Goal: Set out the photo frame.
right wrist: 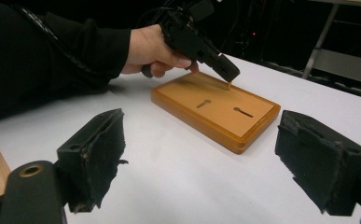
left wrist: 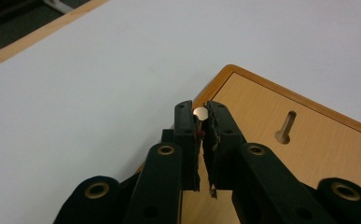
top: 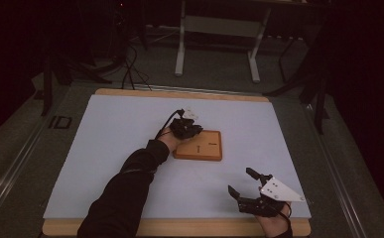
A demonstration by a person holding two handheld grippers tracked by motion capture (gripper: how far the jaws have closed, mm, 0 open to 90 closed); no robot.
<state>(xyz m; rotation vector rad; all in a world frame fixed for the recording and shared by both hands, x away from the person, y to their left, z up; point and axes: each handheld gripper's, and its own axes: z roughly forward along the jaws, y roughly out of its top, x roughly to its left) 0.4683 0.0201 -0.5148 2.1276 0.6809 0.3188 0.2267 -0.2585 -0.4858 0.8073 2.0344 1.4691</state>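
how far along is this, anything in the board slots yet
Done: nothing seated; both keyhole-shaped slots in the wooden board look empty. In hand: the left claw is shut on a small pin-like piece, held over the board's far edge. Left: placing it. The right claw waits open, holding nothing.

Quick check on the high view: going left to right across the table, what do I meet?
Black sleeve → left gripper, over the board's far-left corner → wooden board → right gripper, jaws apart, near the front edge.

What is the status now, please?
Left claw shut on small pin, over wooden board. Right claw open, idle. Nothing in the way.
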